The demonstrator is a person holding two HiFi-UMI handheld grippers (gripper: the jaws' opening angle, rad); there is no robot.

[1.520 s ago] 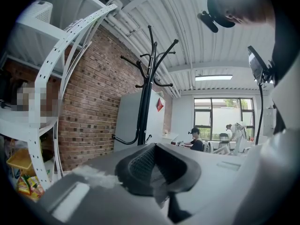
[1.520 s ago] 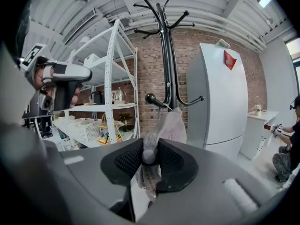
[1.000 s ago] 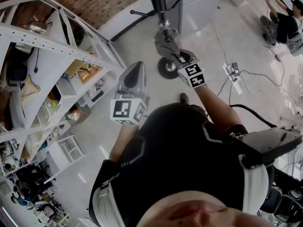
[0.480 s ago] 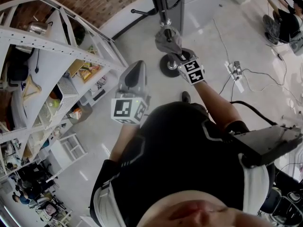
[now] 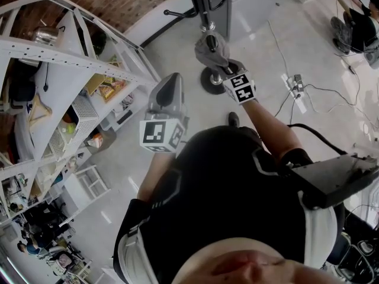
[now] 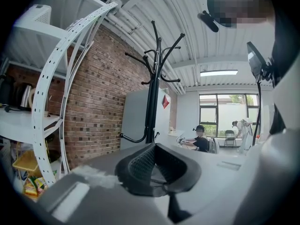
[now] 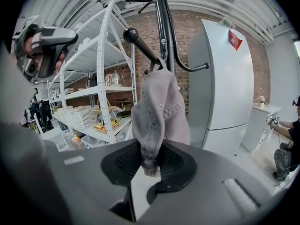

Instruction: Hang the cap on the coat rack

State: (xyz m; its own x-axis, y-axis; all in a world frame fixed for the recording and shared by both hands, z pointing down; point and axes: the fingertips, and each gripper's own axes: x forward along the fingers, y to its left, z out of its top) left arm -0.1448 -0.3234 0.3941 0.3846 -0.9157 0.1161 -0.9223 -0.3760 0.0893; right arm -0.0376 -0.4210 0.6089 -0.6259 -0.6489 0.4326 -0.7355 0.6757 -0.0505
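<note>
Progress: partial. The cap [image 7: 159,109] is up at the coat rack [image 7: 165,36], close against the pole and just under a ball-tipped hook [image 7: 131,33]. Whether it bears on any hook cannot be told. The right gripper [image 7: 149,164] pinches the cap's lower edge, its jaws closing on the fabric, so release is outstanding. The left gripper [image 6: 158,168] is near the body, left of the rack, its jaws pressed together on nothing. Remaining, in my judgement: seat the cap over a hook, let go, draw clear. Surroundings: white shelving [image 5: 65,64] to the left, a white refrigerator [image 7: 225,83] right of the rack, and cables [image 5: 314,93] on the floor to the far right. Neighbouring hook arms crowd the approach; nothing else obstructs.
</note>
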